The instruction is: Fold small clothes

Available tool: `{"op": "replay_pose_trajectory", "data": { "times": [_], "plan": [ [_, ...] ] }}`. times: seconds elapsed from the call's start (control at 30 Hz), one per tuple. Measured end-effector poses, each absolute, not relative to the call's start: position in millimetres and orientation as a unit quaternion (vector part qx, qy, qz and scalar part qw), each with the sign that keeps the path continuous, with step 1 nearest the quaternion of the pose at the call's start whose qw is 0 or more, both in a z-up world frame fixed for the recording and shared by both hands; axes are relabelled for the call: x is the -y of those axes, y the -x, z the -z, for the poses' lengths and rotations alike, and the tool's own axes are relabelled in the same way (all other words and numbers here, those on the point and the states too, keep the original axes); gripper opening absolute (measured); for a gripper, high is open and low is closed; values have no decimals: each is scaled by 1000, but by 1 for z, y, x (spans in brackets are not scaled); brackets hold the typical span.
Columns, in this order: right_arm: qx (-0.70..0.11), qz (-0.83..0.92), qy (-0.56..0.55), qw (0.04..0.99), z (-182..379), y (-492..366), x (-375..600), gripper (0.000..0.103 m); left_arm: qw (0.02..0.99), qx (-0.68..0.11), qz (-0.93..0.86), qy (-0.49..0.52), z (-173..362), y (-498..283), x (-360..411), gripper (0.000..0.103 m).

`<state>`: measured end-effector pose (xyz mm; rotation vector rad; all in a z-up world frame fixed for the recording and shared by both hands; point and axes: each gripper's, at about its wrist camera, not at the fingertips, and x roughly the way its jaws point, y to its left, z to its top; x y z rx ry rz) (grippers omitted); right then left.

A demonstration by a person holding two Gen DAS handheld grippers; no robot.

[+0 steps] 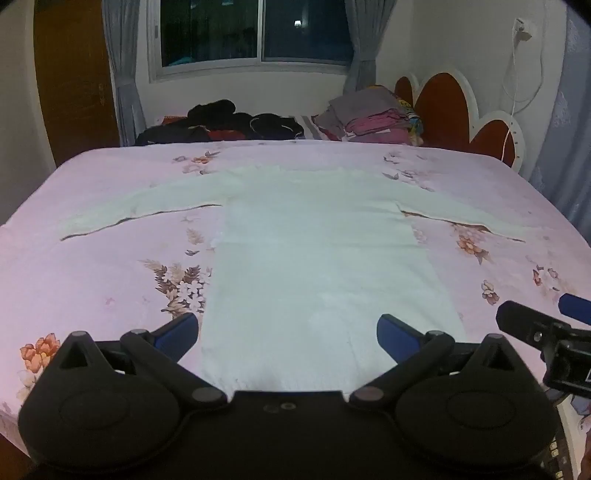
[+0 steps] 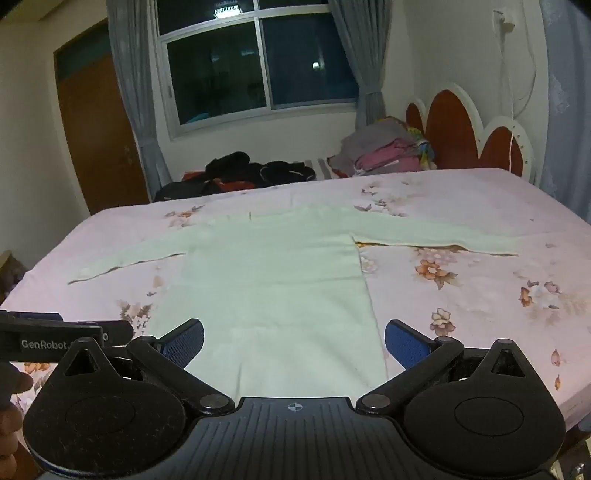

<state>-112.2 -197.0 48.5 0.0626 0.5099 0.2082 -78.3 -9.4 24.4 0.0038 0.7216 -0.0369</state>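
The left gripper (image 1: 288, 330) hangs above the near hem of the white long-sleeved top (image 1: 317, 251), its blue-padded jaws spread wide with nothing between them but the cloth below. The right gripper (image 2: 293, 341) is spread just as wide, empty, over the same hem; its right finger stands past the top's right edge, above bare sheet. In the left wrist view the right gripper (image 1: 532, 314) shows at the right margin, beside the top's lower right corner.

The top lies flat in the middle of the bed (image 1: 92, 266), body running away from the grippers, both sleeves stretched out sideways. Under it is a pink sheet printed with brown and orange flowers.

Beyond the top's collar end, at the far edge of the bed, lies a dark heap of clothes (image 1: 229, 123) to the left, and to the right a stack of folded clothes (image 1: 373, 118) in grey and pink. Right of that stack stands a red, white-rimmed scalloped headboard (image 1: 447, 107). Behind the heap are a dark window (image 1: 255, 31) with grey curtains (image 1: 123, 70) and, further left, a brown door (image 1: 74, 81).
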Motion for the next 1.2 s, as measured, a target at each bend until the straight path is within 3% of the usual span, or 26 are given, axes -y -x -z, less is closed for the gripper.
{"op": "replay_pose_trajectory", "data": {
  "times": [1.2],
  "plan": [
    [-266, -90, -35, 959, -31, 90, 196, 103, 931, -364, 15, -25, -20, 79, 16, 103]
  ]
}}
